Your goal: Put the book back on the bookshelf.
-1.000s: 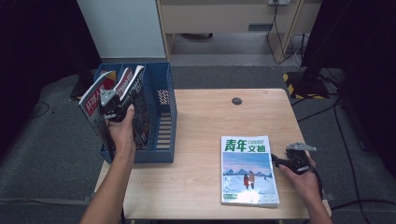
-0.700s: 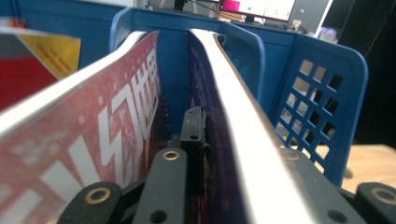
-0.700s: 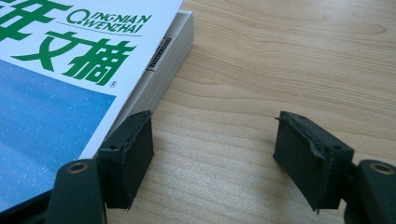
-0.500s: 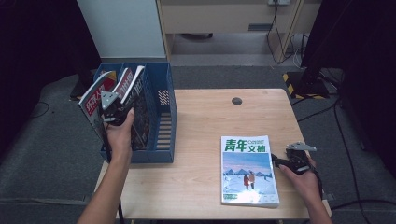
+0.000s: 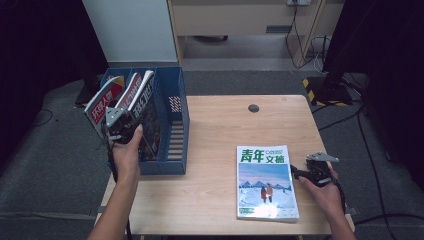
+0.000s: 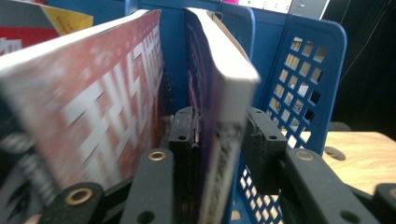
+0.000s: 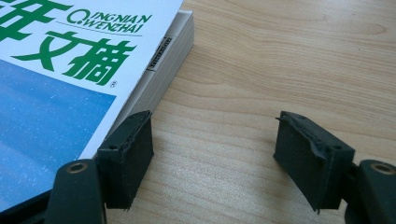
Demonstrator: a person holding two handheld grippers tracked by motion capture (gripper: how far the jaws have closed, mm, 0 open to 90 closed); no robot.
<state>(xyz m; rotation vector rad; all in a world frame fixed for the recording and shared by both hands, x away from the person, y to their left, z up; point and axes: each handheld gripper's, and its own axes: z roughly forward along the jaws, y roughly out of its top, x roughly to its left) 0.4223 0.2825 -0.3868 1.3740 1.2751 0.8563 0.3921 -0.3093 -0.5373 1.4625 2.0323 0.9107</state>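
Left gripper (image 6: 219,140): my jaws have just been opening around the dark-covered magazine (image 6: 219,93), which stands in the blue file rack (image 5: 176,120). One pad lies against its cover, the other stands clear, so the grip is released. A red magazine (image 6: 93,102) leans just beside my left jaw.

Right gripper (image 7: 212,154): jaws open on bare table (image 7: 280,56), nothing between them. The green-titled magazine (image 7: 70,84) lies flat, touching my left pad. It looks thick, glossy, likely slippery and floppy; I'd pinch it at the spine edge.
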